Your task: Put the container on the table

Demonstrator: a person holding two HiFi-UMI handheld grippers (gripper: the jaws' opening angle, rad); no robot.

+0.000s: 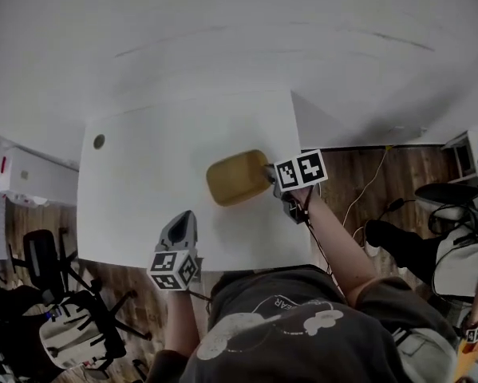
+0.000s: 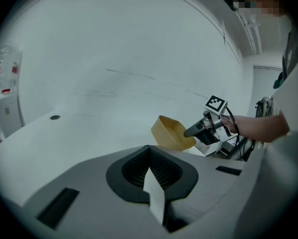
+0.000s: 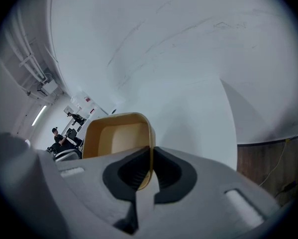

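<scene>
Tan plastic is what the container (image 1: 237, 178) seems to be made of, and it hangs over the middle of the white desk (image 1: 143, 158), on the side nearer to the right edge. The right tool (image 1: 269, 172) is clenched on one thin end wall of it; in the right gripper view this wall (image 3: 150, 156) stands between the two jaws. From this tool the container reaches away toward the person's left, with its long axis about across the desk. In the left gripper view it (image 2: 171, 132) looks tilted, with the mouth turned up and to the side. I cannot tell if its bottom already touches the desk. The left tool (image 1: 183, 223) is closed on nothing and stays near the front edge, well apart from the container. So I judge that the coming move belongs to the right tool: go down and make the container level.
</scene>
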